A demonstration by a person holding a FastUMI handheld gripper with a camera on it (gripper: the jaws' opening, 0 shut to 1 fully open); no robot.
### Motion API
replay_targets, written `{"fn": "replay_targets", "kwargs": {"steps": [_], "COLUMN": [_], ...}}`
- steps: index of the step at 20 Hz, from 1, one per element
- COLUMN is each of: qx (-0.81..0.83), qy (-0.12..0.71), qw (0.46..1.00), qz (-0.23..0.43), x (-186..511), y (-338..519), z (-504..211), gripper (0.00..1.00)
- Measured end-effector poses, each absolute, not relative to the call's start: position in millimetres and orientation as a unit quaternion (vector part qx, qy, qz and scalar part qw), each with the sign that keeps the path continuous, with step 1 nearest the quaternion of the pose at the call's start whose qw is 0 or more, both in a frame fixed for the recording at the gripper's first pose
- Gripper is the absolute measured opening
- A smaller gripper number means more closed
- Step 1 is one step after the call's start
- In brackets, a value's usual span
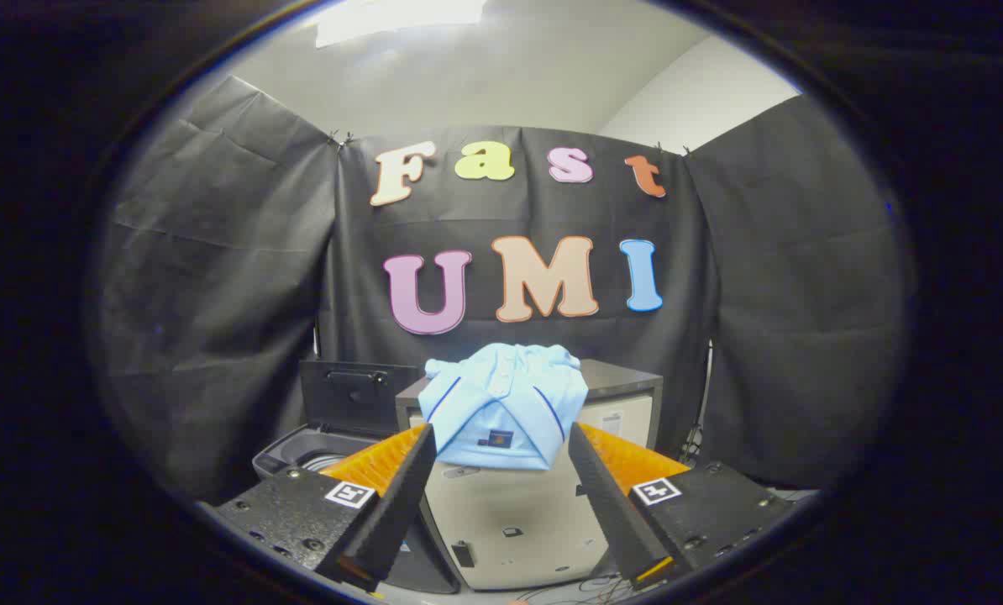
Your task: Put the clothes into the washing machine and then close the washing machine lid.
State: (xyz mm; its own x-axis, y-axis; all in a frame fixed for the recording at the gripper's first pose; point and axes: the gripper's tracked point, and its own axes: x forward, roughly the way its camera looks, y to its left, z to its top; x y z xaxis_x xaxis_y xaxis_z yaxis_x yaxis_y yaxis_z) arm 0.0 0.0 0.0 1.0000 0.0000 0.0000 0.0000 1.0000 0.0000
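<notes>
**Shirt not yet loaded; lid open**

Shirt (501,407) lies folded on the cabinet (619,386), draped over its front edge. The gripper (501,496) is spread wide, grasping nothing, its fingers (401,496) just short of the shirt. Left of the cabinet, the washer (300,458) stands with its lid (350,395) raised upright. Judgement: nothing is done; grasp, transfer and lid closing all remain.
</notes>
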Motion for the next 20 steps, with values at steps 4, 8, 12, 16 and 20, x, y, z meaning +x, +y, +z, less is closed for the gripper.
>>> {"fn": "replay_targets", "kwargs": {"steps": [4, 8, 12, 16, 20], "qx": [0.004, 0.000, 0.000, 0.008, 0.021], "qy": [0.003, 0.006, 0.010, 0.016, 0.026], "qw": [1.000, 1.000, 1.000, 1.000, 0.999], "qz": [0.004, 0.006, 0.006, 0.003, -0.002], "x": [4, 8, 12, 23, 54], "y": [5, 9, 11, 8, 7], "z": [0, 1, 0, 0, 7], "gripper": [0.96, 0.96, 0.96, 0.96, 0.96]}}
